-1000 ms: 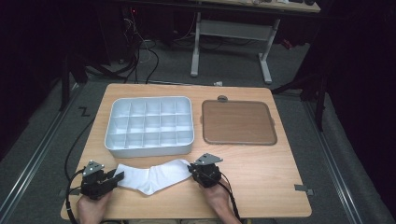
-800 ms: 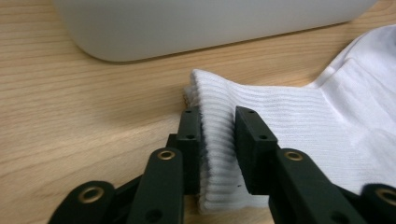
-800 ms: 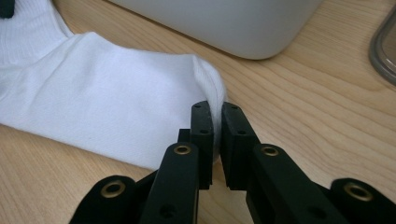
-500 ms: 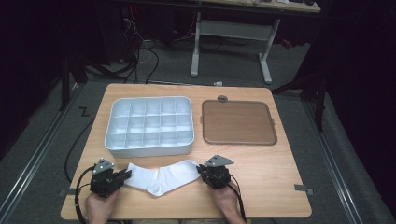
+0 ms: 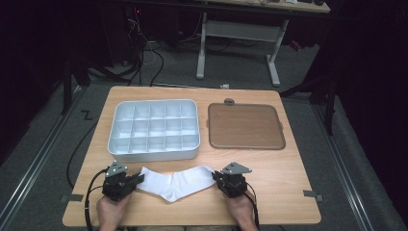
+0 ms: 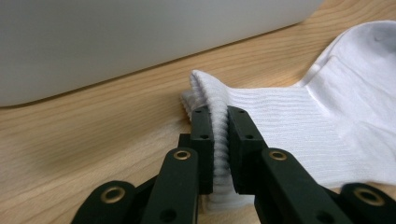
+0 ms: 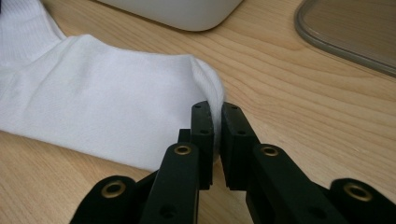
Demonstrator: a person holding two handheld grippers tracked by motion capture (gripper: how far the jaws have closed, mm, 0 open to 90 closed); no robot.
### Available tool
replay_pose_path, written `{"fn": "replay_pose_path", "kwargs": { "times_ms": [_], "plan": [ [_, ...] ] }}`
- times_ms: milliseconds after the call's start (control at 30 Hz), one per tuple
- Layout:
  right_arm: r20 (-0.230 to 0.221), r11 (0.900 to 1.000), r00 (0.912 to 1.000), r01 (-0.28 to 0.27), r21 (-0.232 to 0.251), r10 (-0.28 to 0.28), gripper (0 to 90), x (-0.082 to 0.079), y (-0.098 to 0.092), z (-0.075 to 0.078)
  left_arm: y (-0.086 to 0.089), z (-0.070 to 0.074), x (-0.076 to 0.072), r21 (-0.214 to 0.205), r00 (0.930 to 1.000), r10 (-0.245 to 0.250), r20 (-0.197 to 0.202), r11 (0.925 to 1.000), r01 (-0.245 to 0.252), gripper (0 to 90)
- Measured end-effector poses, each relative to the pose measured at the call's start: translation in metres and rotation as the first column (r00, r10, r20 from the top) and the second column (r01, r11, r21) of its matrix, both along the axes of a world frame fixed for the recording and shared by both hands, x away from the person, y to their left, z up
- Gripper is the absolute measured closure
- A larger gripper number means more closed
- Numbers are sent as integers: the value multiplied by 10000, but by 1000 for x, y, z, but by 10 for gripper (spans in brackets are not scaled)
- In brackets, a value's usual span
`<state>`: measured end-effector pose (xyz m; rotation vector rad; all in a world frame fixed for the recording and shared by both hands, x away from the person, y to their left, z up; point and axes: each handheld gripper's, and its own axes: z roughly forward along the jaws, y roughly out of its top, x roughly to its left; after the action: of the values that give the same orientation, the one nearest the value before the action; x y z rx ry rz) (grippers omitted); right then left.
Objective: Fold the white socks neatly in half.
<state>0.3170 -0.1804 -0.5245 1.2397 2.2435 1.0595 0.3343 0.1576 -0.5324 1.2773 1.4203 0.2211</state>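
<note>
A white sock (image 5: 174,182) lies across the near part of the wooden table (image 5: 269,163), bent at the heel. My left gripper (image 5: 138,179) is shut on the ribbed cuff end; its jaws have just been closing, and in the left gripper view the cuff (image 6: 220,140) is pinched between the pads. My right gripper (image 5: 216,177) is shut on the toe end, and the right gripper view has the toe fabric (image 7: 212,93) squeezed between its fingers. A hand holds each gripper from the near edge.
A white compartment tray (image 5: 155,149) stands just behind the sock at the left. A brown lid-like tray (image 5: 245,126) lies to its right. Cables and a desk frame are on the floor beyond the far edge.
The left gripper has moved right onto the sock's cuff and closed on it. The right gripper has shifted right with the toe, so the sock is stretched wider.
</note>
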Motion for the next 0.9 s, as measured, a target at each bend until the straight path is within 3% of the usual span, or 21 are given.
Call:
{"fn": "replay_pose_path", "kwargs": {
  "times_ms": [433,900],
  "plan": [
    [-78,9988,9988,480,32,-479,849,-7,-24,0,-21,2,3,-333,9995,-309,-91,9990,306,821],
    [-159,9926,9925,1210,4,-1210,849,-14,-55,2,-52,1,8,-332,9965,-838,15,9959,838,822]
  ]
}}
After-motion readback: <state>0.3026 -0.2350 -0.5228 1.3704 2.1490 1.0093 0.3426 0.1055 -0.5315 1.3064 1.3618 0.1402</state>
